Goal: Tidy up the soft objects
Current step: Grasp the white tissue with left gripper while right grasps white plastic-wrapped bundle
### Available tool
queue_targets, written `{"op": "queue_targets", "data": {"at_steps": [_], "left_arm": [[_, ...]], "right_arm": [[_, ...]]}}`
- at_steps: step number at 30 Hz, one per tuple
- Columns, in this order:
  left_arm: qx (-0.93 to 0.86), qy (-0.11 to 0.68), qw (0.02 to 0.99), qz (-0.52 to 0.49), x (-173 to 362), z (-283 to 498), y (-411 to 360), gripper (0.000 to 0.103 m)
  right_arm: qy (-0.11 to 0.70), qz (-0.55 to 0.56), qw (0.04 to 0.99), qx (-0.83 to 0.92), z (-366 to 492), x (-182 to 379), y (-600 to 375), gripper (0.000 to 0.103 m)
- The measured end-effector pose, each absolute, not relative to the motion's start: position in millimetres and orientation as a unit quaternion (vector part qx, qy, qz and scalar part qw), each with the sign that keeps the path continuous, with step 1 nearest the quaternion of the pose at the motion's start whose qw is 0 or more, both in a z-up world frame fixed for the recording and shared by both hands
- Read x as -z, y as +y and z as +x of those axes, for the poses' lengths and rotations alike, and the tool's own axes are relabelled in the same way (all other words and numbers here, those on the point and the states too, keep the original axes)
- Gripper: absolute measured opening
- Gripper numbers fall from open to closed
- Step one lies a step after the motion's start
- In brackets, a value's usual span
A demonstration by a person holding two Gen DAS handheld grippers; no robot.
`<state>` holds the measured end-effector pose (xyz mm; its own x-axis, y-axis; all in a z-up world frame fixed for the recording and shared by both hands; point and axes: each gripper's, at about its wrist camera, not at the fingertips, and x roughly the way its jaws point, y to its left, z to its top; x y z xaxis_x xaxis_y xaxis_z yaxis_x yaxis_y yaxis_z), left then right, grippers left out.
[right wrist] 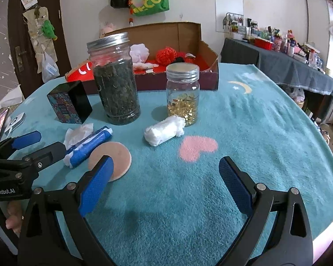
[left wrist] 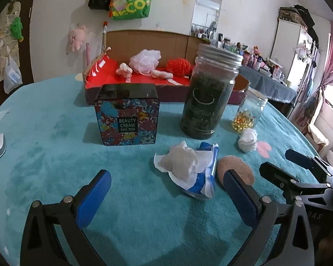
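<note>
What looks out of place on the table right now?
Three soft items lie loose on the blanket instead of in the cardboard box: a crumpled tissue pack, a round tan pad touching it, and a white cotton roll lying beside the capsule jar. Nothing looks spilled. Both jars stand upright, lids on.

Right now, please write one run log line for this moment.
left gripper: open, empty | right gripper: open, empty | tissue pack, round pad, cotton roll: on table, outside box
</note>
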<state>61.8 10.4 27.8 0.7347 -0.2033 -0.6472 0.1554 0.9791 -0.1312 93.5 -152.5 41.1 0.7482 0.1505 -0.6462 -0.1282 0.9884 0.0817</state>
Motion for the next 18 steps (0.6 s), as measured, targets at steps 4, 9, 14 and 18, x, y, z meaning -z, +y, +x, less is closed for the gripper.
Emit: {"op": "queue_targets", "data": {"at_steps": [4, 9, 14, 18], "left_arm": [[0.099, 0.364, 0.926, -0.031, -29, 70, 9, 0.103], [0.105, 0.372, 0.922, -0.024, -31, 81, 7, 0.1], [0.115, 0.388, 0.914, -0.019, -28, 93, 2, 0.091], [0.128, 0.415, 0.9, -0.026, -21, 101, 0, 0.082]], "right_arm": [[0.359, 0.02, 0.93, -0.077, 103, -41, -153, 0.097], [0.372, 0.02, 0.925, -0.076, 119, -44, -155, 0.097], [0.391, 0.017, 0.917, -0.076, 138, -45, -156, 0.097], [0.417, 0.021, 0.904, -0.095, 155, -40, -154, 0.097]]}}
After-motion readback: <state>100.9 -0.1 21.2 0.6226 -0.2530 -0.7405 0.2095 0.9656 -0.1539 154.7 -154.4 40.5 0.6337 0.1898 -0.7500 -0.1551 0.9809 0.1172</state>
